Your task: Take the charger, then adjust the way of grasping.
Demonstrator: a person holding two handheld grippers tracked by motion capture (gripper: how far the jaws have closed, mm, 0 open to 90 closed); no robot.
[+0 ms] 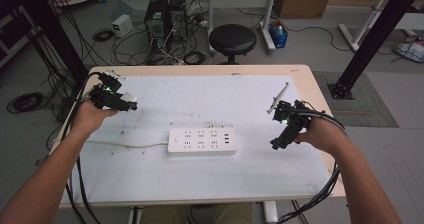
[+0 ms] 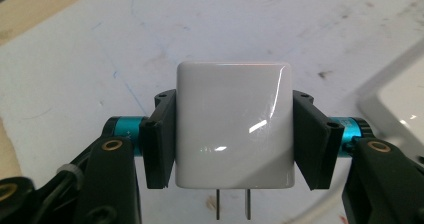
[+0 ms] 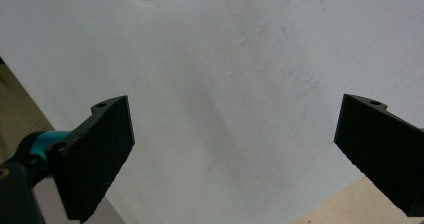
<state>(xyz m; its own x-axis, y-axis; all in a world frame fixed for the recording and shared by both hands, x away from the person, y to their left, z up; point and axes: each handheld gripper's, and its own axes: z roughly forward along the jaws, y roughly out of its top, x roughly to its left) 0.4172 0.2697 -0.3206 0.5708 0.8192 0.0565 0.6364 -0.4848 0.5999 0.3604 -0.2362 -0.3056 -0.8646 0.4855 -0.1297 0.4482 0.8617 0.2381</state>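
Observation:
A white power strip (image 1: 202, 141) with several sockets lies in the middle of the white mat, its cord running off to the left. My left gripper (image 1: 131, 105) hovers over the mat's left side, shut on a white plug adapter (image 2: 234, 125) whose two metal prongs point back toward the camera. A corner of the power strip (image 2: 400, 104) shows at the right of the left gripper view. My right gripper (image 1: 276, 144) is held to the right of the strip, open, with bare mat between its jaws.
A white mat (image 1: 210, 179) covers most of the wooden table (image 1: 306, 79). Beyond the far edge stand a black stool (image 1: 232, 40), computer towers (image 1: 165, 19) and loose cables on the floor. A black frame post (image 1: 370, 39) rises at the right.

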